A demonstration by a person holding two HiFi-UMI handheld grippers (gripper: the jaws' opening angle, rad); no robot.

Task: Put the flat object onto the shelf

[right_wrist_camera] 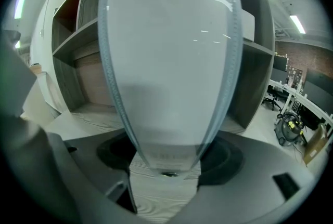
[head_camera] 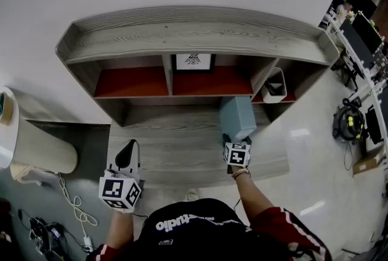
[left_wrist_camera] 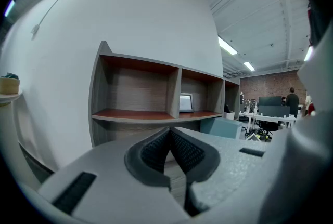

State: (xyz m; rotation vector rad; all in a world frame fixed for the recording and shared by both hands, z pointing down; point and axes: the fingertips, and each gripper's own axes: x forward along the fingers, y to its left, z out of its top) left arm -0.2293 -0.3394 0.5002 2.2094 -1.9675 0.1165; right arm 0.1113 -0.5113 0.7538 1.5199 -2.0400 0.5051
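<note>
The flat object [head_camera: 237,117] is a pale blue-grey box standing on edge on the wooden desk [head_camera: 176,151], in front of the shelf unit [head_camera: 194,36] with red boards. My right gripper [head_camera: 234,141] is at its near lower end. In the right gripper view the box [right_wrist_camera: 169,62] fills the picture between the wide-spread jaws of that gripper [right_wrist_camera: 169,158], its lower end on the desk, and the pads do not seem to press on it. My left gripper [head_camera: 127,148] hovers over the desk's left part, away from the box. Its jaws [left_wrist_camera: 169,137] are shut with nothing between them.
A framed picture [head_camera: 193,61] stands in the middle compartment and a white bin [head_camera: 274,85] in the right one. A pale round stand [head_camera: 36,145] and cables [head_camera: 73,205] lie to the left. Office desks with monitors [head_camera: 364,42] are at the far right.
</note>
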